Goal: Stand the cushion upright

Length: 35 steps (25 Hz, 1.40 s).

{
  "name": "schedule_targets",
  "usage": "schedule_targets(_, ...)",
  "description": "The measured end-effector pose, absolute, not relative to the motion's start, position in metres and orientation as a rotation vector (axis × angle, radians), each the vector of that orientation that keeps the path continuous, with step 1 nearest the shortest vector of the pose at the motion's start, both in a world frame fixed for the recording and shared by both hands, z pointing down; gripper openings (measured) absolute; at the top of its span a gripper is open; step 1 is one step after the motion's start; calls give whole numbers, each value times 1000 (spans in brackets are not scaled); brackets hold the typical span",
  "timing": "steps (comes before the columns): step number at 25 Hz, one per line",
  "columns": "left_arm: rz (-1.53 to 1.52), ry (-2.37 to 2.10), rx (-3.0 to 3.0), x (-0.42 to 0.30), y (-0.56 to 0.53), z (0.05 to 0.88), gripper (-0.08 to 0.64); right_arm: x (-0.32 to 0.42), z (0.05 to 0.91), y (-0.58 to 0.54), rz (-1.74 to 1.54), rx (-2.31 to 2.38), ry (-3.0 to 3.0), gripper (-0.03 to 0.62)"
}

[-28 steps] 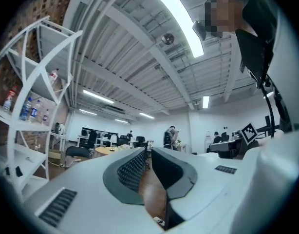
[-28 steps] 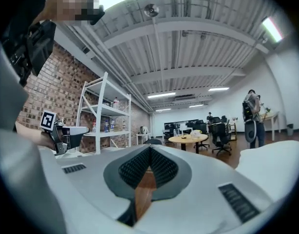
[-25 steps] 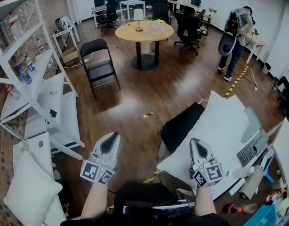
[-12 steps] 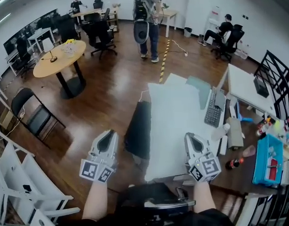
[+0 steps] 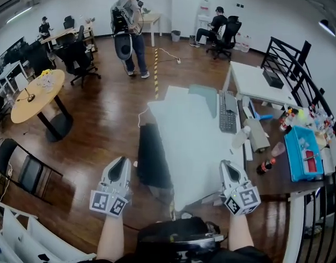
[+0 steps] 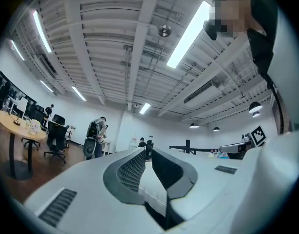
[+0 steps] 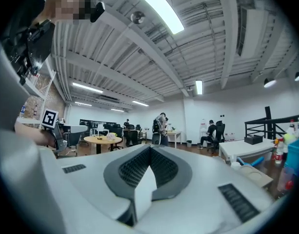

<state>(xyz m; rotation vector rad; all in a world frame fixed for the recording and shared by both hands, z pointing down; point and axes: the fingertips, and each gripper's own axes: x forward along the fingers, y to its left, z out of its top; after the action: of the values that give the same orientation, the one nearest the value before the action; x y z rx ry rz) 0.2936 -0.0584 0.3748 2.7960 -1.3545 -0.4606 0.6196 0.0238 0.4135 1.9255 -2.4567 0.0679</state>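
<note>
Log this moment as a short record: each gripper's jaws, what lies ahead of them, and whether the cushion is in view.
left gripper: jaws shut, nothing between them
right gripper: jaws shut, nothing between them
ahead: white table with a keyboard
right of table: blue bin
cushion: not visible in any view
background: standing person, round wooden table

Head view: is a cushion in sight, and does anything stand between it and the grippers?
No cushion shows in any view, so no obstacle can be judged. The left gripper and right gripper, fingers shut and empty, hover near a white table.
</note>
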Motion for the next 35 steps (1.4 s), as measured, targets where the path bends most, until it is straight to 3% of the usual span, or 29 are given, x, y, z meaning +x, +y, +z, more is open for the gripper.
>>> schedule_targets(10, -321, -1478, 2735, 305, -107, 385, 41, 663, 418, -7, 74, 1913, -2406, 5)
schedule_targets(18, -243, -1407, 2639, 386, -140, 409, 41, 708, 438, -71, 169, 1856, -2449, 6)
schedule_targets(19, -213, -1399, 2619, 396, -145, 416, 41, 711, 442, -80, 187, 1844, -2450, 23)
schedule_targets(20, -172, -1404, 2595, 405, -151, 424, 41, 715, 446, -88, 203, 1837, -2449, 82)
schedule_targets(22, -98, -1427, 2540, 422, -163, 439, 41, 722, 455, -105, 248, 1824, -2437, 97)
schedule_targets(24, -65, -1416, 2468, 439, -178, 457, 44, 727, 470, -124, 322, 1781, -2418, 222)
schedule_targets(25, -54, -1393, 2421, 448, -187, 468, 71, 731, 478, -133, 358, 1751, -2407, 257)
schedule_targets(27, -31, -1340, 2312, 464, -202, 494, 250, 739, 494, -150, 417, 1691, -2390, 273)
schedule_targets(30, 0, -1303, 2162, 476, -219, 534, 383, 752, 522, -172, 535, 1596, -2367, 342)
schedule_targets(33, 28, -1309, 2078, 474, -232, 562, 466, 760, 547, -192, 689, 1519, -2362, 410)
schedule_targets(35, 28, -1280, 2042, 476, -238, 574, 485, 761, 564, -204, 757, 1464, -2350, 461)
